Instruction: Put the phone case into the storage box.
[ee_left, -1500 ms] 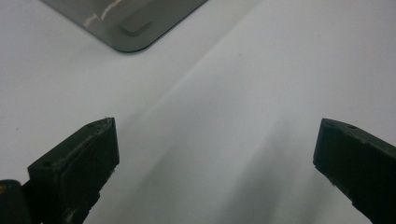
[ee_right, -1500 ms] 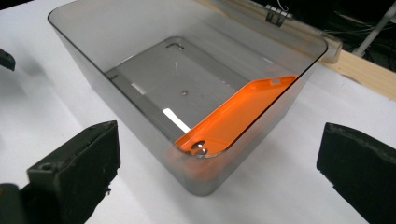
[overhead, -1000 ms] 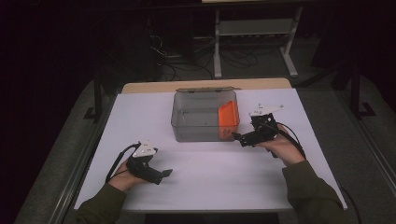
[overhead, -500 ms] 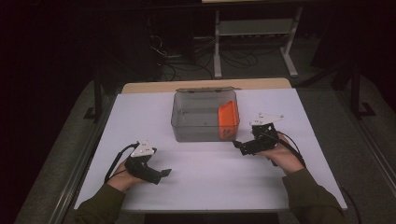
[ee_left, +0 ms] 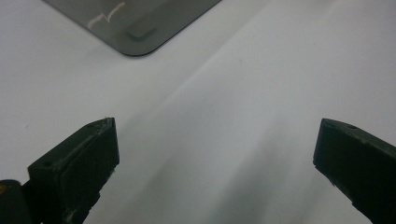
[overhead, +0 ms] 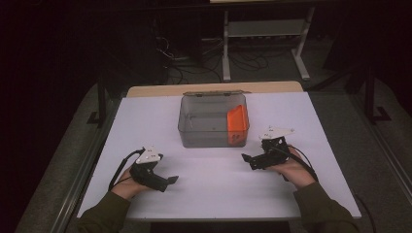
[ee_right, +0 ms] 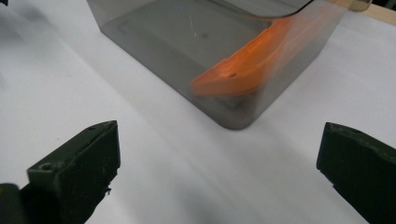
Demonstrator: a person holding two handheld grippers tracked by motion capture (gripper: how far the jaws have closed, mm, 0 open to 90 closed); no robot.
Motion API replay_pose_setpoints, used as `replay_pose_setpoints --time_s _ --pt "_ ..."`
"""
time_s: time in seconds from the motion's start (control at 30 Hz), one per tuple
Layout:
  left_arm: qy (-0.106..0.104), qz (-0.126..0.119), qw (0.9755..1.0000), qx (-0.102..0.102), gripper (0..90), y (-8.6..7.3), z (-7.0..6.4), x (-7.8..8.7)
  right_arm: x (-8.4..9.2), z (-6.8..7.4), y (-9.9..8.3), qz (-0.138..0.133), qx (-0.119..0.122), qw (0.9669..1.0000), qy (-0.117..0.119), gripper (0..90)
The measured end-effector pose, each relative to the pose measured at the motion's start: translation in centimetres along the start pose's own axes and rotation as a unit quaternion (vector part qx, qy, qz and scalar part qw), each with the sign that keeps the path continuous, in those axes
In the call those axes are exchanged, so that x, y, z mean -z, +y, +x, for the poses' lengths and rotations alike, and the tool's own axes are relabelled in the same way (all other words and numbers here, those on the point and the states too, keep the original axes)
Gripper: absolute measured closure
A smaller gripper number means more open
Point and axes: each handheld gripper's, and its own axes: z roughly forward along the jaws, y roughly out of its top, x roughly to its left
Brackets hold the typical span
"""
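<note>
Pulled back toward the near edge since a second ago: right tool point(overhead: 252, 160), earlier up beside the bin's right near corner, now lower on the white counter point(overhead: 214, 189) and apart from it. Left tool point(overhead: 167, 180) unchanged, resting near left on the counter in the left hand point(overhead: 127, 183). Both released, jaws spread wide with nothing between them, seen plainly in each gripper view. Right hand point(overhead: 294, 167) wrapped around the right tool, cable trailing off to the right. Translucent grey plastic bin point(overhead: 214, 120) at the far middle of the counter, lid open. Orange flat piece point(overhead: 237, 121) inside, leaning against the bin's right wall. Bin's near corner just ahead of the right tool.
</note>
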Motion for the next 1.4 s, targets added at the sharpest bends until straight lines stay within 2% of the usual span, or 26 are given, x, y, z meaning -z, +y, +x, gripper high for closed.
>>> replay_pose_setpoints --time_s 0.27,0.67,1.4 --pt "-0.001 0.001 1.0000 -0.001 0.0 0.0 0.0 0.1 0.2 0.4 -0.9 0.004 -0.009 1.0000 -0.001 0.0" --pt "-0.001 0.000 1.0000 -0.002 0.0 0.0 -0.2 0.1 1.6 0.8 -2.7 -0.010 -0.021 0.9997 -0.006 0.0" --pt "-0.004 -0.004 1.0000 0.000 0.0 0.0 -0.2 0.1 2.8 0.8 -4.8 -0.023 -0.020 0.9995 -0.014 0.0"
